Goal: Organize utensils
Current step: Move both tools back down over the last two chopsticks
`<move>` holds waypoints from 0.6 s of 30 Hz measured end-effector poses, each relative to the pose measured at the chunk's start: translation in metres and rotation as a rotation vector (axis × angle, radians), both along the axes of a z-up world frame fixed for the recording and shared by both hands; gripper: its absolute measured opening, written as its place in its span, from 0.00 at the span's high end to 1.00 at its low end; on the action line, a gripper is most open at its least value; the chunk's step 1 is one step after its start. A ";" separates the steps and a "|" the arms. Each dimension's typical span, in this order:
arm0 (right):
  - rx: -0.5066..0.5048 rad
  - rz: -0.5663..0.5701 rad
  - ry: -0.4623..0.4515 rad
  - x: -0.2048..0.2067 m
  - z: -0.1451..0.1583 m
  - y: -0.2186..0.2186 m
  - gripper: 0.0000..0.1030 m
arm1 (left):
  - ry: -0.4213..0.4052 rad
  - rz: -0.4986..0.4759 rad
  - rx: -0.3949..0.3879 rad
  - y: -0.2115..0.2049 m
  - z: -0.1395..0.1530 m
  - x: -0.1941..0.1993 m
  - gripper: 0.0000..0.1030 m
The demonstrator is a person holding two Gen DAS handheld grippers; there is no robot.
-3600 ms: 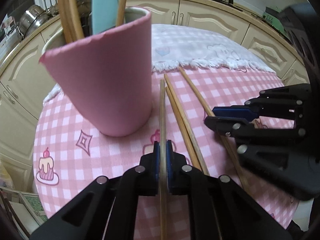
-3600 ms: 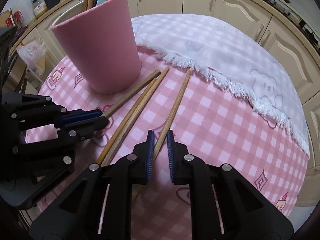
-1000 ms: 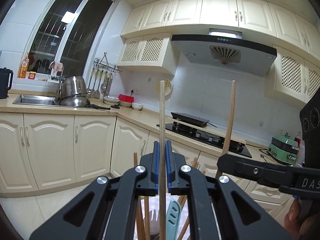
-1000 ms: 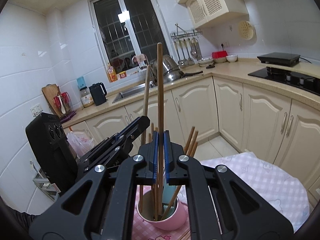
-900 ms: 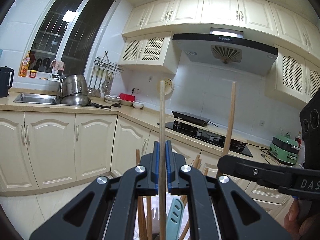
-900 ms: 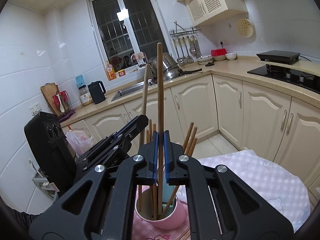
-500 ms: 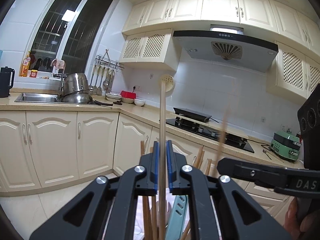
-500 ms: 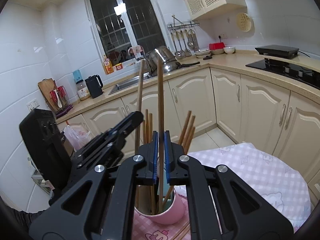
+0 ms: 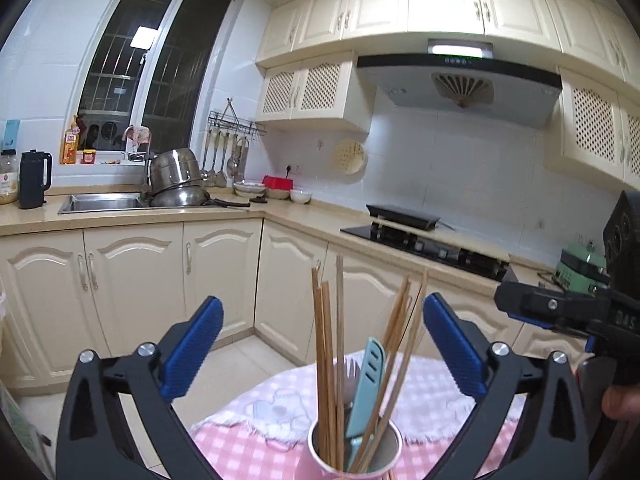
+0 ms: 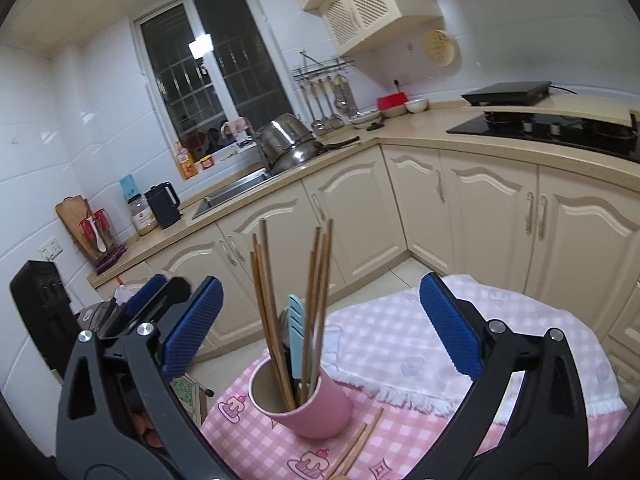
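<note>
A pink cup stands on the pink checked tablecloth. It holds several wooden chopsticks and a teal utensil. Two more chopsticks lie on the cloth beside its base. My left gripper is above and behind the cup, jaws opening wide, gripping nothing. The chopsticks in the cup only show through its gap. My right gripper is likewise opening wide over the cup, its pads touching nothing.
A white fringed cloth covers the far part of the round table. Beyond are cream cabinets, a sink with steel pots, and a black hob. A hand holds the right gripper at the frame's right edge.
Both grippers were each shut on an upright chopstick over the cup. Both have opened wide, and the two chopsticks now stand in the cup with the others.
</note>
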State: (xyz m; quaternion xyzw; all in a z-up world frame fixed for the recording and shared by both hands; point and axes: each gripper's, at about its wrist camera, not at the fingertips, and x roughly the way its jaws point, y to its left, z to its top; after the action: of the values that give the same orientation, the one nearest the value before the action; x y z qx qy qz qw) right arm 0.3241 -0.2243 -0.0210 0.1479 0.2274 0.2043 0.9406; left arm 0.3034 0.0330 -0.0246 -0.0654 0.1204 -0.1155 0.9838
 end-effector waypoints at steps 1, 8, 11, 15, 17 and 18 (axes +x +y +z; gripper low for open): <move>-0.002 -0.004 0.004 -0.002 0.000 -0.001 0.06 | 0.010 -0.001 0.007 0.000 0.001 -0.004 0.05; -0.016 -0.028 0.054 -0.018 -0.006 -0.010 0.06 | 0.053 -0.004 0.051 -0.003 0.004 -0.024 0.05; -0.028 -0.037 0.086 -0.024 -0.012 -0.012 0.06 | 0.080 -0.007 0.066 -0.004 0.000 -0.032 0.05; -0.033 -0.054 0.145 -0.033 -0.024 -0.014 0.06 | 0.112 -0.015 0.077 -0.006 -0.005 -0.041 0.05; -0.044 -0.066 0.174 -0.036 -0.031 -0.015 0.06 | 0.127 -0.016 0.084 -0.007 -0.008 -0.044 0.05; -0.050 -0.071 0.190 -0.038 -0.035 -0.016 0.06 | 0.138 -0.018 0.087 -0.008 -0.010 -0.046 0.05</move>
State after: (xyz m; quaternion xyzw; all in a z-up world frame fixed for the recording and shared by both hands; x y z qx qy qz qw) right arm 0.2863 -0.2399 -0.0564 0.1512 0.3150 0.1500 0.9249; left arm 0.2574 0.0252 -0.0349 -0.0292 0.1936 -0.1143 0.9740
